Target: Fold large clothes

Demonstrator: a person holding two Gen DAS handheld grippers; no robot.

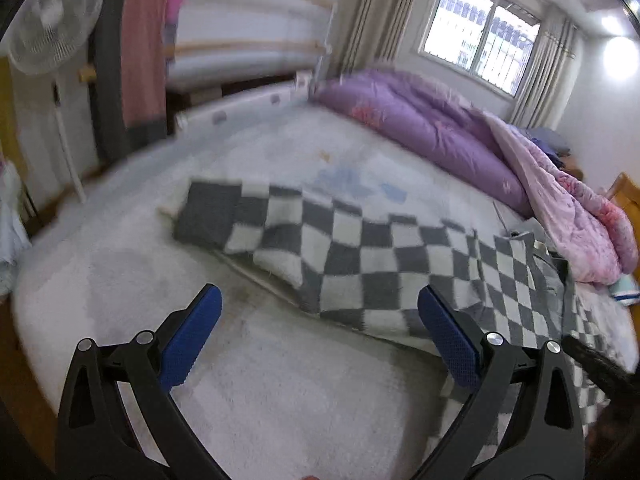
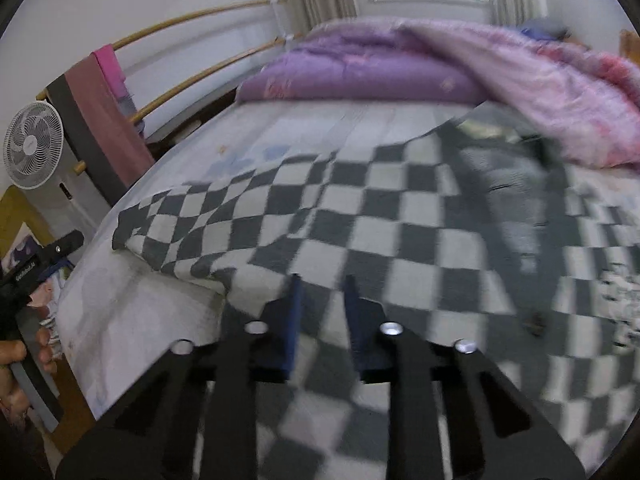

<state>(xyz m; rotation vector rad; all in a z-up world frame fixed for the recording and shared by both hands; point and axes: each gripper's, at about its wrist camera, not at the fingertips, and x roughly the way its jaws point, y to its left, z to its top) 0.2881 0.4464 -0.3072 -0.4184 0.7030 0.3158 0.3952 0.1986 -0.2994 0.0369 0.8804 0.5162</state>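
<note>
A large grey-and-white checkered garment (image 1: 360, 256) lies spread on the bed, one sleeve end pointing left; it also fills the right wrist view (image 2: 380, 220). My left gripper (image 1: 320, 304) is open wide and empty, hovering above the white sheet (image 1: 260, 380) just in front of the garment's near edge. My right gripper (image 2: 320, 284) hovers over the garment's near part with its blue pads (image 2: 292, 320) a narrow gap apart, holding nothing. The left gripper shows at the far left of the right wrist view (image 2: 60, 248).
A rolled purple and pink duvet (image 1: 460, 128) lies along the far side of the bed. A white fan (image 2: 34, 150) and hanging towels (image 2: 108, 120) on a wooden rail stand to the left. A window (image 1: 480, 32) is behind.
</note>
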